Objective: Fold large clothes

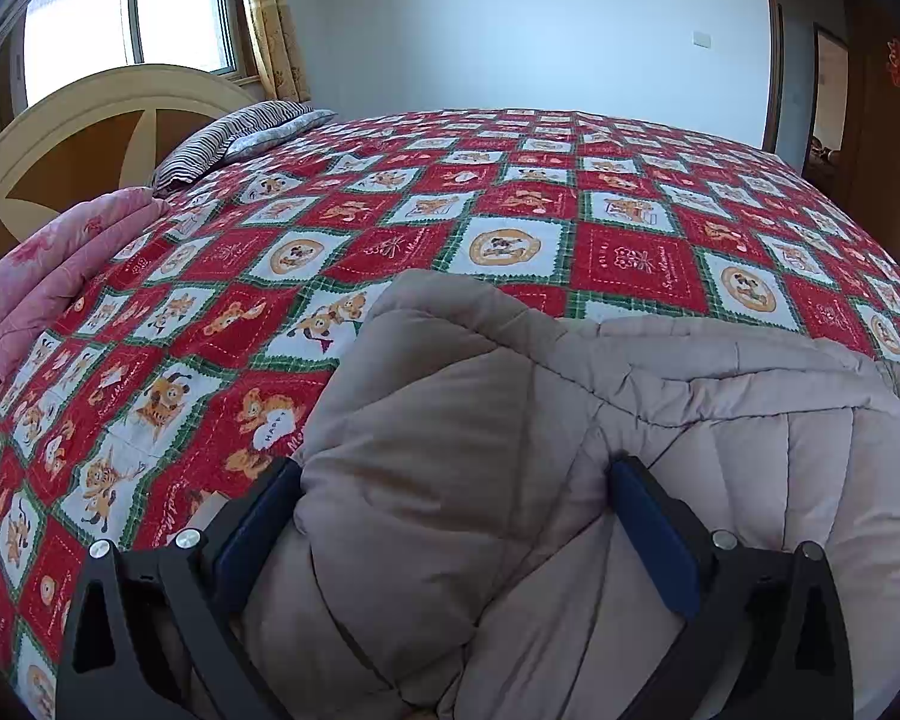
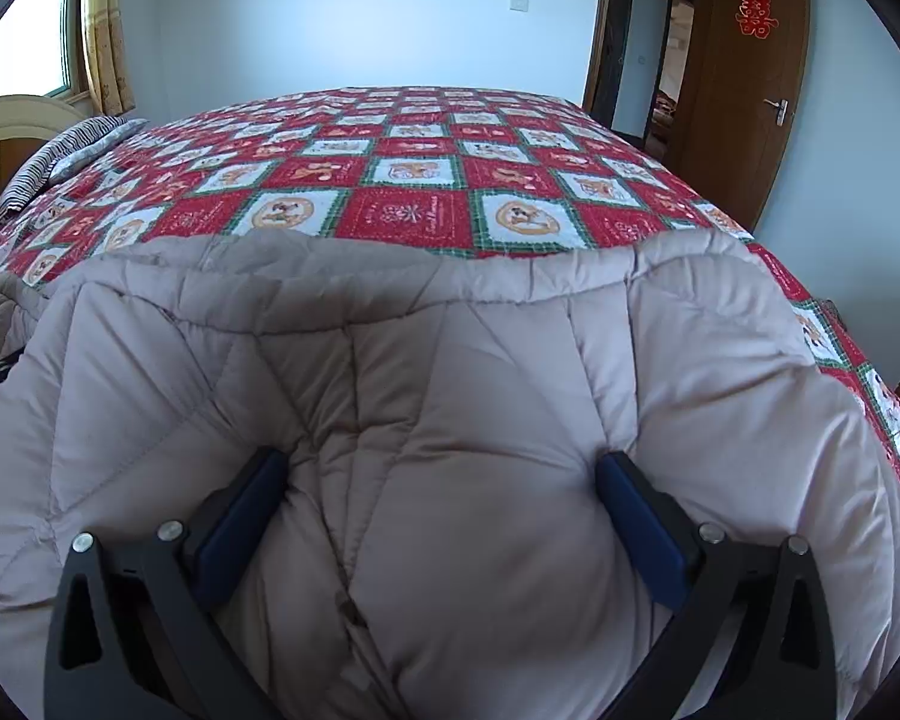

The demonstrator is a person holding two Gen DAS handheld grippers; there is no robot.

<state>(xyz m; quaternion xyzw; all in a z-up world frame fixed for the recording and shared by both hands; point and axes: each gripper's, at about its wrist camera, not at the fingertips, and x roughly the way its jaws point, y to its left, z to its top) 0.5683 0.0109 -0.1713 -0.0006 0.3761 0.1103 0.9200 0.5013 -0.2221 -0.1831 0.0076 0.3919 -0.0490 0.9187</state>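
Left gripper (image 1: 453, 471): jaws spread wide, with a thick bunch of the beige quilted coat (image 1: 570, 450) filling the gap. Both blue pads (image 1: 258, 522) touch the padding on either side, so the gripper straddles a raised fold of fabric; whether it presses firmly cannot be told.

Right gripper (image 2: 441, 462): jaws equally wide, set around a bulge of the same beige quilted coat (image 2: 450, 372), the blue pads (image 2: 636, 516) resting against the fabric on both sides.

Coat position: it lies at the near edge of the bed, on the red patchwork bedspread (image 1: 510, 210). In the right wrist view its far hem (image 2: 390, 264) runs left to right, so the long axis lies across the view. In the left wrist view a padded end (image 1: 426, 324) points away from the gripper, toward the far side of the bed.

Surroundings: a folded pink quilt (image 1: 48, 276) and a striped pillow (image 1: 234, 135) lie at the left by the headboard (image 1: 90, 120). A brown door (image 2: 744, 90) stands open at the far right.
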